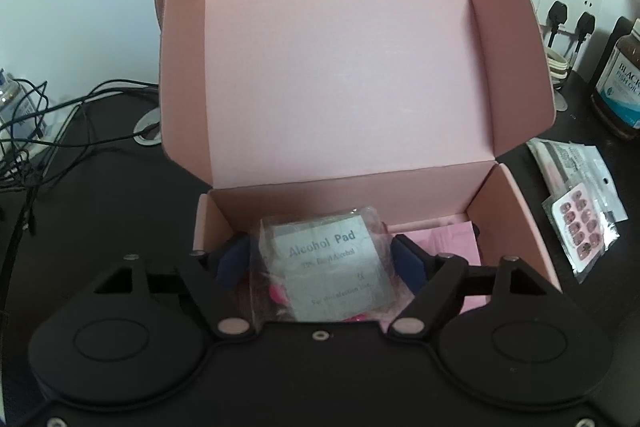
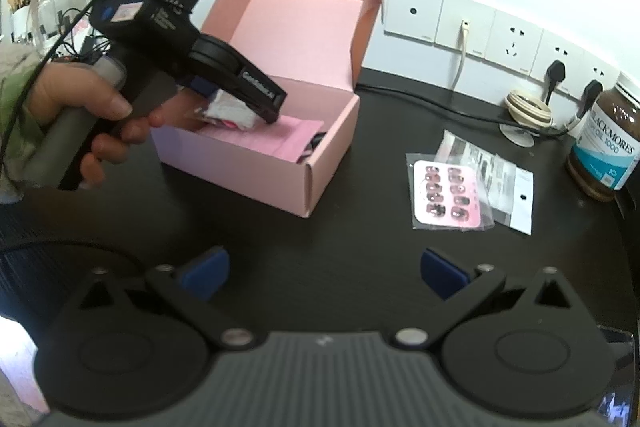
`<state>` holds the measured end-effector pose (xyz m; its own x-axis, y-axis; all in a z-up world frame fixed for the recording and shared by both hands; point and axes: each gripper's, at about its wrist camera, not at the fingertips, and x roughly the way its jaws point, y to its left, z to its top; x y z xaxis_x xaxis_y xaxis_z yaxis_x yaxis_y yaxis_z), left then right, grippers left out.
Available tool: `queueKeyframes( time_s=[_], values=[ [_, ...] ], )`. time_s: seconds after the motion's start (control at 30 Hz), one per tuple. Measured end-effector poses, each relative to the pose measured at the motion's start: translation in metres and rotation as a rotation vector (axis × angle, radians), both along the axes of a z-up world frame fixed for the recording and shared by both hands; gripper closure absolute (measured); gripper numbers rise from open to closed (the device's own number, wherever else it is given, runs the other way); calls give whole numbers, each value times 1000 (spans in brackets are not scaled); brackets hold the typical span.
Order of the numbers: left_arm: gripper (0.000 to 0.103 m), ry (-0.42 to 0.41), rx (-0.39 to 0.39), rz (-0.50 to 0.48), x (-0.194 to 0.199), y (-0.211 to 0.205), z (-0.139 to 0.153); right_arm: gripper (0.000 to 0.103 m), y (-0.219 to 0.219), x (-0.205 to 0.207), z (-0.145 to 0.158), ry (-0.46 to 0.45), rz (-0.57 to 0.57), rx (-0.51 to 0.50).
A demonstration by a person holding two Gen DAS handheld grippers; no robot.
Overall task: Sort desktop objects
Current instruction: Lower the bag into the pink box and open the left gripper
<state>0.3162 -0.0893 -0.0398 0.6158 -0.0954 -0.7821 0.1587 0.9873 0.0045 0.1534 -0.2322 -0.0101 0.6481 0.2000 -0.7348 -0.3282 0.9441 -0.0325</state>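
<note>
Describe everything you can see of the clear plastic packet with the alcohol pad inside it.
The clear crinkled plastic packet holds a square grey-white sachet printed "Alcohol Pad", with smaller, blurred print below. Something bright pink shows behind the sachet inside the wrap. The left gripper is shut on it, its blue padded fingers pressing both sides. The packet hangs tilted above the front part of the open pink cardboard box, over a pink sheet lying inside; it seems not to touch the box.

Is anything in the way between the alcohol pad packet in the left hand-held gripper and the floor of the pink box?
Nothing visible blocks it. The left hand-held gripper holds the alcohol pad packet over the open pink box, lid up. Beneath it lies a pink sheet and something bright pink I can't identify, so it would land on those.
</note>
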Motion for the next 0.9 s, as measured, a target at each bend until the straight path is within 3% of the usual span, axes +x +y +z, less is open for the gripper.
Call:
queueKeyframes(
  time_s=[0.07,0.23,0.43,0.73,0.9],
  values=[
    [20,11,-9,-2,0,1,1,1,1,0,0,1,1,0],
    [2,10,-32,1,-3,3,10,1,3,0,0,10,0,0],
    [2,-29,-74,19,-9,13,27,1,6,1,1,4,3,-3],
    [0,-122,-61,41,-31,14,55,1,13,4,4,-5,19,-12],
    [0,-128,-54,58,-42,17,59,1,15,6,6,-13,21,-19]
  ],
)
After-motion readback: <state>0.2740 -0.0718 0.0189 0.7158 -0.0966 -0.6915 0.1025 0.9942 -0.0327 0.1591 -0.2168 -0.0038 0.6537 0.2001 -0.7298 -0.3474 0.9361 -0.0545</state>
